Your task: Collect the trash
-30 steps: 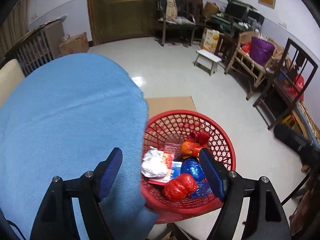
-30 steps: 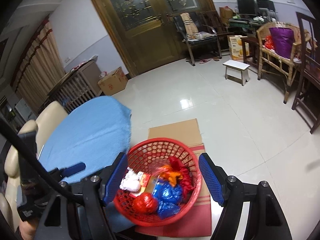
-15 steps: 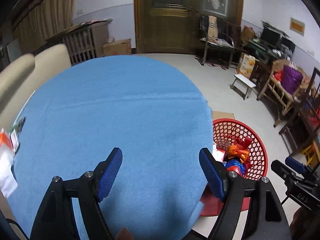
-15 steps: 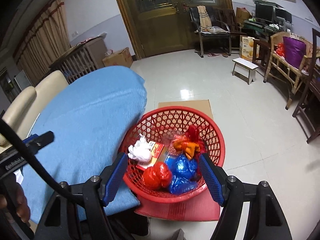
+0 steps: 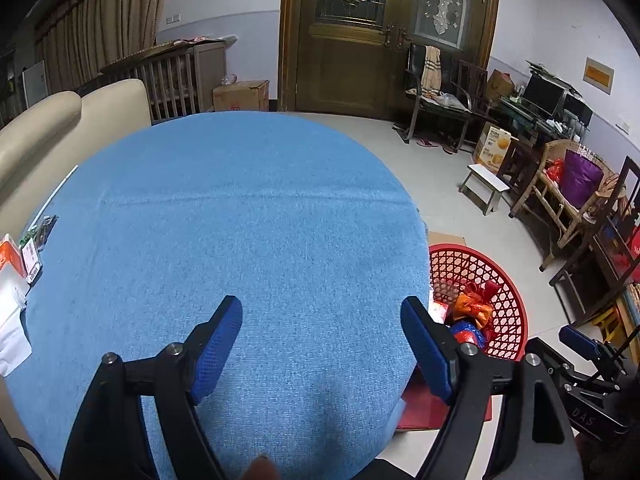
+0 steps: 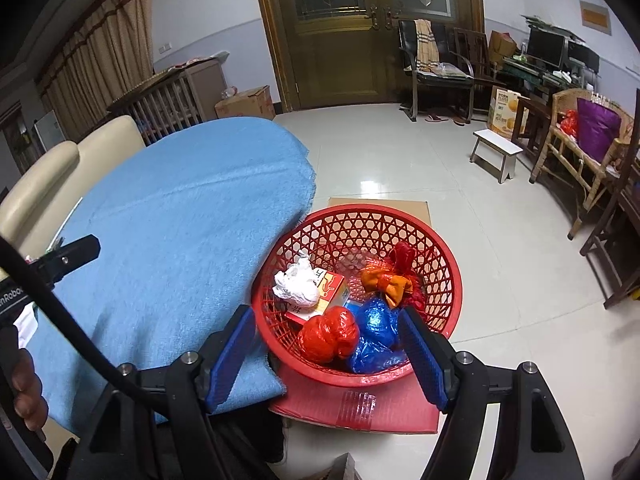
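A red mesh basket (image 6: 360, 216) stands on the floor beside the round table with a blue cloth (image 5: 240, 220). In it lie a white crumpled wad (image 6: 296, 284), a red-and-yellow box (image 6: 330, 288), a red bag (image 6: 328, 334), a blue bag (image 6: 374, 320) and an orange bag (image 6: 386, 282). My right gripper (image 6: 326, 348) is open and empty above the basket's near rim. My left gripper (image 5: 322, 340) is open and empty over the bare cloth. The basket also shows in the left wrist view (image 5: 508, 280) at the right.
White paper and an orange packet (image 5: 12, 264) lie at the table's left edge. A cream sofa (image 5: 60, 128) stands behind the table. Flat cardboard (image 6: 380, 204) lies under the basket. A white stool (image 6: 496, 152), chairs (image 6: 436, 64) and a wicker bench (image 6: 580, 148) line the right.
My left gripper has swung left from over the basket to over the blue table. My right gripper has come closer to the basket. Both stay open.
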